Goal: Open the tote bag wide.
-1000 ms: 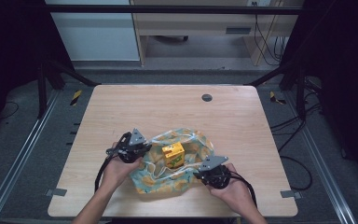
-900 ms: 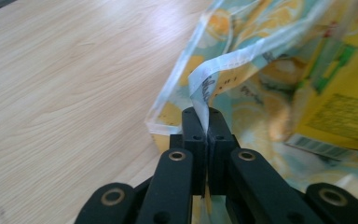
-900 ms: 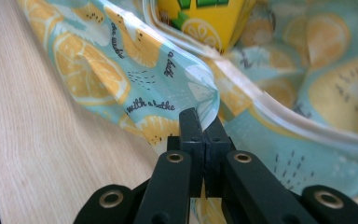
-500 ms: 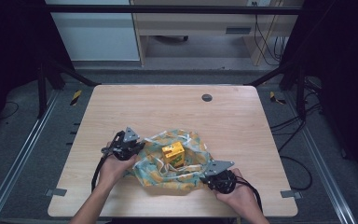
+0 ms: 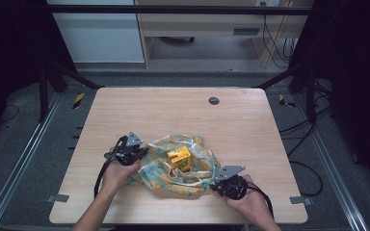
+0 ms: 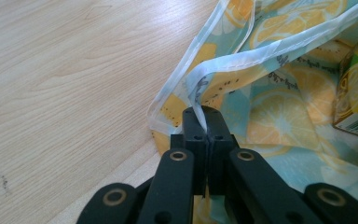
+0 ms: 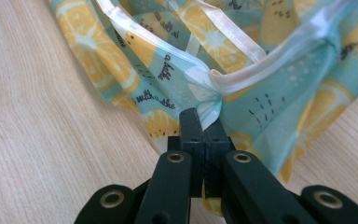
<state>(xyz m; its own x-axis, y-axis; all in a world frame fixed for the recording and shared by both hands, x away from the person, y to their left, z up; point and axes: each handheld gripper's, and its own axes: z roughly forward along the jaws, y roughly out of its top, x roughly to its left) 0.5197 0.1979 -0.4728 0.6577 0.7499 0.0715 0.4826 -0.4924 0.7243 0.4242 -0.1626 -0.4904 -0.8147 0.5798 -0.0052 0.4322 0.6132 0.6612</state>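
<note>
- A yellow juice carton sits on the lemon-print bag, near the worktop front edge.
- Left gripper fingers clench the bag's left white hem.
- Right gripper fingers clench its right hem.

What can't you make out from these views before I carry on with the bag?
- Yellow carton: its print is too small in the high view; the right edge of the left gripper view cuts it off.
- Bag: anything beneath its folds is hidden.
- Left gripper, right gripper: pad faces hidden by the pinched bag edge.
</note>
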